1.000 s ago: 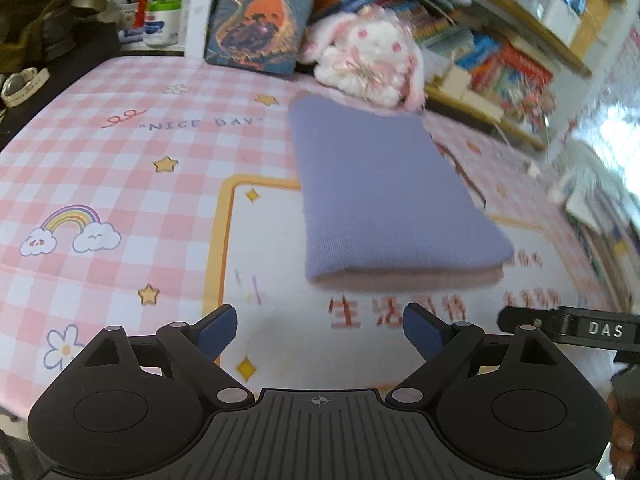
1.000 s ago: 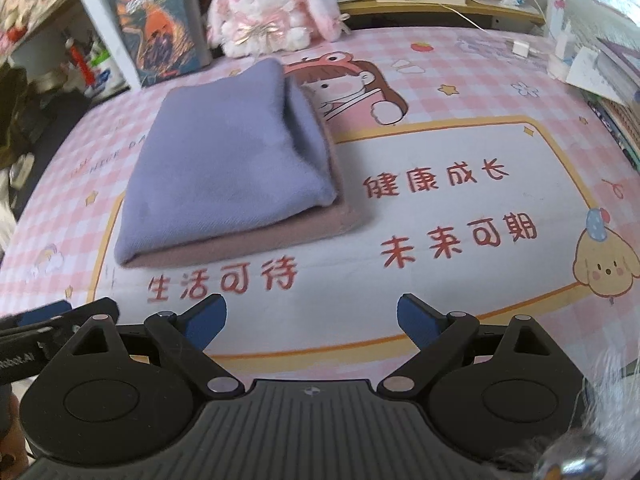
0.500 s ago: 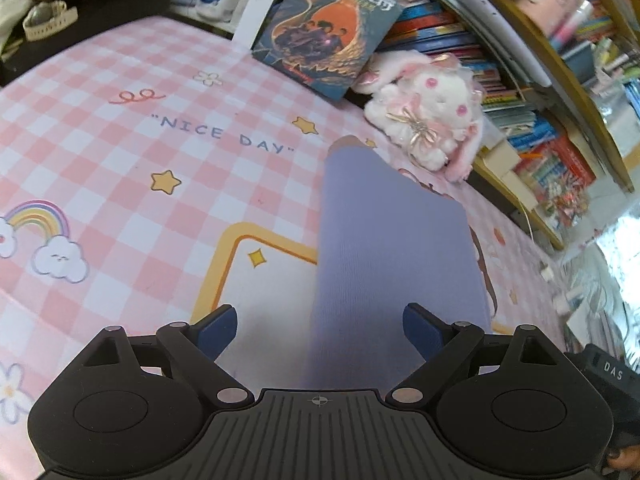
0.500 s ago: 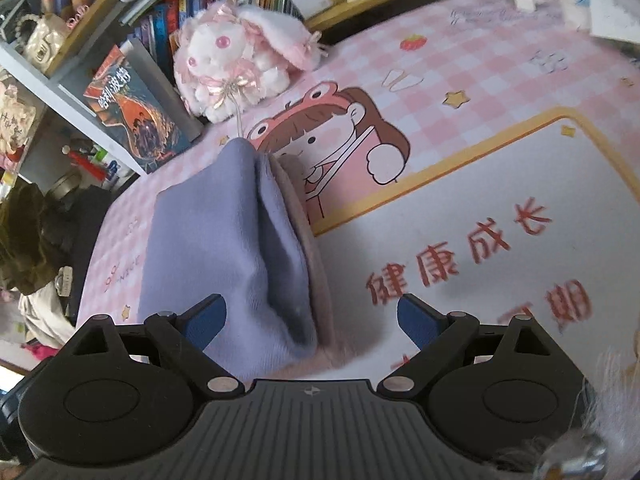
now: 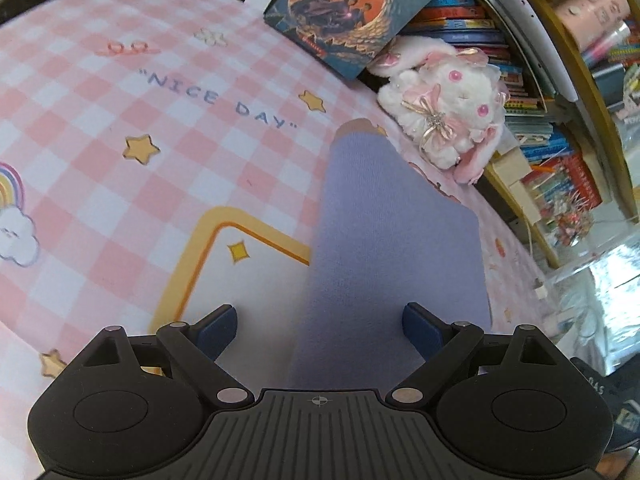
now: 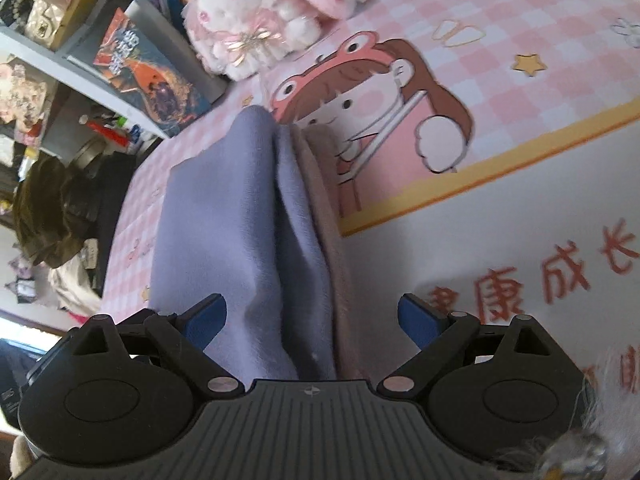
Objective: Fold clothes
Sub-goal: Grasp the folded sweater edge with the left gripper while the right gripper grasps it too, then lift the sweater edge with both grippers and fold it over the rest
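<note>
A folded lavender garment (image 5: 384, 248) lies on the pink checked table mat (image 5: 120, 128), on top of a folded dusty-pink piece (image 6: 320, 184) whose edge shows along its right side in the right wrist view. My left gripper (image 5: 320, 330) hovers open over the near left end of the stack, blue pads (image 5: 216, 326) wide apart, the cloth's left edge running between them. My right gripper (image 6: 312, 320) is open over the near right end of the lavender garment (image 6: 224, 216), its layered edges between the pads. Neither gripper's pads press on the fabric.
A white-and-pink plush rabbit (image 5: 448, 120) sits just beyond the stack, beside a leaning book (image 5: 352, 8). Shelves packed with books (image 5: 560, 152) line the far side. Dark clothing and clutter (image 6: 52, 208) lie off the mat's left. The other gripper (image 5: 608, 392) shows at the right edge.
Both grippers have moved in and down toward the folded stack, each rolling; the stack now reaches between their jaws. The jaws stayed wide open. The stack itself has not moved.
</note>
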Demonstrator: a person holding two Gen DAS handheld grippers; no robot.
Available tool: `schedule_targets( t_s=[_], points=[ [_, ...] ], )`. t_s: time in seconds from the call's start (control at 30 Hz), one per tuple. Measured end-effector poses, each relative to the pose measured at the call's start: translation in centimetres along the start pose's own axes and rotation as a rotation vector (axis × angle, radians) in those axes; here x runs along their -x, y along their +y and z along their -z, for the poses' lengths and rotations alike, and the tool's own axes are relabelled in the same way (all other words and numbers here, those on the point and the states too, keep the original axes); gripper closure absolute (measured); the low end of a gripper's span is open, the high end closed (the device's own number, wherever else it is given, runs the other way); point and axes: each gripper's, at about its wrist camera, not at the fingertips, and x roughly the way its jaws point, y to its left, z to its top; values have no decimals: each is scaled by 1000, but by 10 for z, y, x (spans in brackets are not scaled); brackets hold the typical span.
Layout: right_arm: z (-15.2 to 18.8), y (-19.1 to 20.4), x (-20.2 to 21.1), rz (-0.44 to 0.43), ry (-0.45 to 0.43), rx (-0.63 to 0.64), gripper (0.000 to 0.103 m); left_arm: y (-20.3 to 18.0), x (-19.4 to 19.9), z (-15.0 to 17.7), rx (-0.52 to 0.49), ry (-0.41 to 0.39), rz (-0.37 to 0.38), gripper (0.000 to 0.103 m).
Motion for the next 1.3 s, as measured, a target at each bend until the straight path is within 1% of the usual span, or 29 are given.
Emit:
schedule_targets(
  t_s=[0.07,0.1,0.13,0.17,0.2,0.23,0.27,0.3,0.33,0.37,0.4,0.47,0.53,0.57,0.67,0.77,0.8,0.83,0.9,0.93,1.0,1.03,1.07,1.1,1.13,1.17,1.23,1.3],
  points=[
    [-3,3,-6,-32,24,19,12,-2,-3,0,10,-3,14,12],
    [-4,5,-9,-52,40,27,15,-4,-5,0,13,-1,20,13],
    [-5,6,-13,-74,59,34,22,-6,-8,0,15,1,26,20],
    [-6,9,-16,-86,72,45,22,-8,-11,1,24,13,46,31],
    [-7,12,-18,-83,78,61,28,-10,-13,2,33,15,50,32],
    [-8,15,-20,-78,87,79,37,-12,-15,3,41,16,53,34],
    [-9,16,-21,-71,90,93,43,-17,-16,4,22,13,35,36],
    [-10,18,-22,-62,89,106,56,-22,-14,4,-5,4,20,39],
    [-10,20,-20,-60,77,128,64,-27,-12,4,-33,-5,6,45],
    [-9,24,-16,-67,52,161,65,-32,-10,4,-60,-14,-8,49],
    [-8,28,-12,-74,28,194,68,-37,-7,5,-88,-24,-22,50],
    [-5,39,-4,-73,-12,288,70,-51,-3,7,-170,-53,-60,51],
    [-4,48,1,-67,-33,367,70,-52,-6,5,-181,-47,-71,50],
    [-6,44,-2,-67,-19,351,70,-47,-9,3,-152,-24,-67,47],
    [-14,27,-13,-71,33,254,67,-33,-14,-2,-63,13,-30,41],
    [-16,16,-18,-79,61,192,59,-25,-18,-4,-21,36,3,39],
    [-17,13,-20,-80,69,174,54,-21,-21,-5,5,50,19,38],
    [-17,11,-22,-80,78,156,52,-19,-22,-4,26,52,30,36],
    [-17,7,-23,-93,83,132,52,-20,-23,-3,37,50,41,33],
    [-17,8,-25,-100,84,127,50,-23,-24,-2,24,52,40,30],
    [-18,11,-28,-110,88,135,50,-29,-25,-2,-2,58,30,28],
    [-19,13,-30,-113,92,142,54,-32,-26,-1,-15,61,20,28],
    [-19,14,-33,-117,98,147,58,-34,-26,-1,-22,64,11,28],
    [-20,14,-34,-122,100,149,62,-36,-26,-1,-31,64,-1,31],
    [-20,15,-33,-128,96,151,66,-38,-25,0,-45,61,-22,39],
    [-20,16,-31,-134,90,159,67,-40,-22,2,-57,52,-23,44],
    [-18,20,-24,-134,68,197,70,-45,-17,5,-81,32,-24,51],
    [-16,24,-16,-130,45,232,70,-52,-11,8,-106,12,-19,54]
  ],
)
